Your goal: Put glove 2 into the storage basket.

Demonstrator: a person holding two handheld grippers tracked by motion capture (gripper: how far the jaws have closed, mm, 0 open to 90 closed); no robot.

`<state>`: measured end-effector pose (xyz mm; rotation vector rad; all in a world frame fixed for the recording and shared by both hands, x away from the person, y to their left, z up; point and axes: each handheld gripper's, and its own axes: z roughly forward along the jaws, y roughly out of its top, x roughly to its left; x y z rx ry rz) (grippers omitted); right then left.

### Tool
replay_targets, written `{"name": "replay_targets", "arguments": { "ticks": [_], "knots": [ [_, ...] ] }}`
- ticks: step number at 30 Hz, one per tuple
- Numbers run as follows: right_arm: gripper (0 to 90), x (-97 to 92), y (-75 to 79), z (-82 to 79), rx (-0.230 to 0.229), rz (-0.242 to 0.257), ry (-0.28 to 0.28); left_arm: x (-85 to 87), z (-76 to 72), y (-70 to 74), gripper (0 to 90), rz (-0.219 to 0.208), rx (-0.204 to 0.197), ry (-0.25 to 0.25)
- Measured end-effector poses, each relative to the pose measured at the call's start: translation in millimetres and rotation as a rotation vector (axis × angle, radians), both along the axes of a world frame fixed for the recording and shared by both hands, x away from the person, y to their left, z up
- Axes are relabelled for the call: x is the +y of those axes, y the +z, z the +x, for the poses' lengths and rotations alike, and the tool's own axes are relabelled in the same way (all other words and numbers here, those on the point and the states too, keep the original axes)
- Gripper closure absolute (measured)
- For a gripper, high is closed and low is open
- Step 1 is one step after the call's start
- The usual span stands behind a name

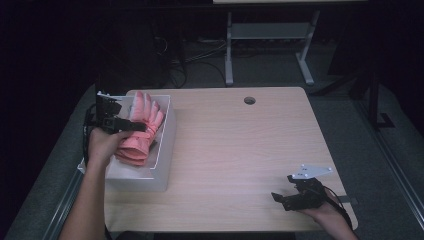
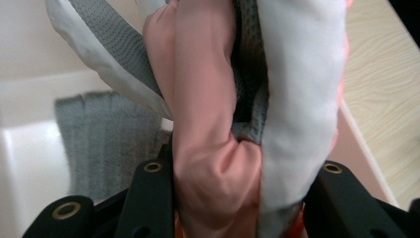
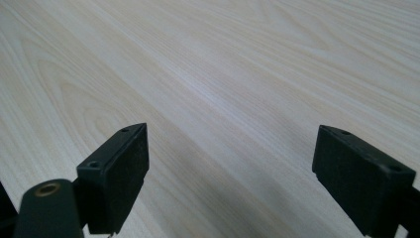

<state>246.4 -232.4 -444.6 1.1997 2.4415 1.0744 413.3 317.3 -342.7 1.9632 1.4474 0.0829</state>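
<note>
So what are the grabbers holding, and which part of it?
The left gripper squeezes the pink glove across its middle, over the white box. The right gripper is open, holding nothing.

We see box (image 1: pixel 162 172) at table's (image 1: pixel 240 150) left edge; glove (image 1: pixel 140 132) in it, clamped by left gripper (image 1: pixel 131 125); right gripper (image 1: pixel 280 198) near front right corner.

I can read no text, label, brand, number or sign anywhere: none on the pink and grey padded glove (image 1: pixel 137 132) I hold, on the white rectangular plastic bin (image 1: pixel 162 165), or on the pale wooden worktop (image 1: pixel 240 150).
</note>
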Motion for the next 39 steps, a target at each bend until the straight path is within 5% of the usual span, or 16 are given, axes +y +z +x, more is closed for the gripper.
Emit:
{"name": "replay_targets", "arguments": {
  "ticks": [12,21,30,39],
  "knots": [
    [14.3,-0.6,-0.6,0.0,-0.007,0.002,0.001,-12.6,10.2,-53.9,58.1,0.046,0.103,-0.005],
    [14.3,0.6,-0.6,-0.4,-0.004,0.000,0.001,-18.5,10.0,-66.2,49.7,0.056,0.118,-0.023],
    [14.3,-0.7,-0.6,0.2,-0.002,0.000,0.001,-17.0,7.7,-60.5,16.4,0.063,0.082,-0.038],
    [14.3,-0.5,-0.4,-0.1,-0.004,0.004,0.004,-9.0,5.4,-29.1,13.3,0.066,0.023,-0.039]
  ]
}}
